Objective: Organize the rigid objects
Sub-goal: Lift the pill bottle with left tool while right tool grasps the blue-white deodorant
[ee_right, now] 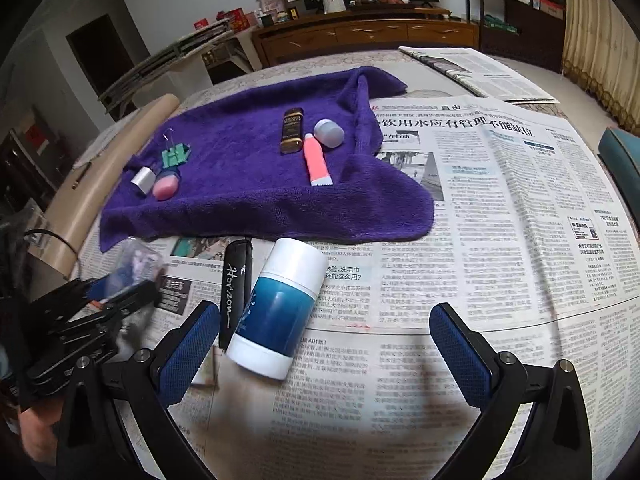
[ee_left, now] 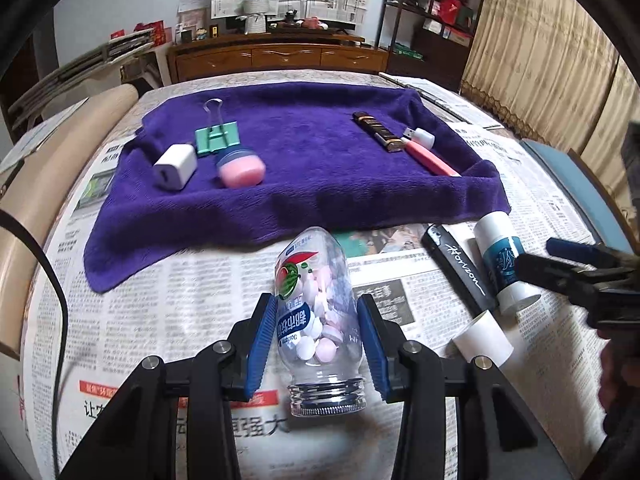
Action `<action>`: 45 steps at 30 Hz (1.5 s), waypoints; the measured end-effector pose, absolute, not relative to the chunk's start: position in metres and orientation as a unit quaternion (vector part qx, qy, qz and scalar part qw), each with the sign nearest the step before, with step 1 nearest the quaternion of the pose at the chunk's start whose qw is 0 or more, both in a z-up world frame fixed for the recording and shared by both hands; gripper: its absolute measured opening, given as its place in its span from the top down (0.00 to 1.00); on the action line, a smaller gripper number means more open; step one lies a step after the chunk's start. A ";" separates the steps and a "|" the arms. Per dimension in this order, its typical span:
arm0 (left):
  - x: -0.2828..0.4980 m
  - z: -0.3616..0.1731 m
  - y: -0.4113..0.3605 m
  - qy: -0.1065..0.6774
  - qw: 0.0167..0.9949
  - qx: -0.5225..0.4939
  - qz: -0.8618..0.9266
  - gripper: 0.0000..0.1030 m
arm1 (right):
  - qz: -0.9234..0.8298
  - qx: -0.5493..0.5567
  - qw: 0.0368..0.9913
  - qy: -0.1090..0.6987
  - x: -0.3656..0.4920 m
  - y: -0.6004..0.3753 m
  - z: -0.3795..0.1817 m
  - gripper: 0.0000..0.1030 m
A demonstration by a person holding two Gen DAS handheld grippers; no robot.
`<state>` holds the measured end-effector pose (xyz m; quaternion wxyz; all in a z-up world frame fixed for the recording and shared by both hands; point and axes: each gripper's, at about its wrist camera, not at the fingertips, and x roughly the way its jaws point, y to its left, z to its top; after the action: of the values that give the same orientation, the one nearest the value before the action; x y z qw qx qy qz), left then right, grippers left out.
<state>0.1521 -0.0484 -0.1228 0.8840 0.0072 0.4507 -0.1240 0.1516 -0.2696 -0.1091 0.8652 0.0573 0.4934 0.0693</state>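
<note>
My left gripper (ee_left: 316, 336) is shut on a clear candy bottle (ee_left: 320, 312) with pink and white tablets, held over the newspaper, neck toward the camera. My right gripper (ee_right: 324, 332) is open, its fingers either side of a white and blue tube (ee_right: 280, 304) lying on the newspaper. The tube also shows in the left wrist view (ee_left: 504, 260), next to a black Horizon case (ee_left: 460, 272) and a white cap (ee_left: 484, 340). On the purple towel (ee_left: 304, 168) lie a white charger (ee_left: 176, 166), a green binder clip (ee_left: 216, 136), a pink-capped jar (ee_left: 240, 168), a dark lighter (ee_left: 376, 130) and a pink USB stick (ee_left: 428, 152).
Newspaper (ee_right: 500, 200) covers the table. A beige roll (ee_left: 60, 168) lies along the table's left side. A black cable (ee_left: 52, 280) crosses the left edge. A wooden sideboard (ee_left: 280, 56) stands behind the table, curtains (ee_left: 540, 60) at the right.
</note>
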 end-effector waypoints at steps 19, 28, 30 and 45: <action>0.152 -0.130 -0.024 0.442 0.889 -0.013 -0.117 0.61 | -0.006 -0.012 0.871 0.491 0.172 -0.258 -0.137 0.00; 0.153 -0.130 -0.015 0.442 0.891 -0.015 -0.106 0.61 | 0.018 -0.026 0.886 0.463 0.164 -0.245 -0.129 0.46; 0.152 -0.130 -0.015 0.443 0.890 -0.014 -0.105 0.61 | 0.024 -0.029 0.887 0.461 0.164 -0.244 -0.129 0.52; 0.154 -0.097 0.003 0.434 0.893 -0.045 -0.106 0.61 | 0.061 0.019 0.883 0.465 0.150 -0.265 -0.109 0.65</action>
<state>0.1540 0.0030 -0.0971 0.8935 -0.0452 0.4341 -0.1058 0.1505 -0.2647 -0.1090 0.8832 0.0192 0.4646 0.0608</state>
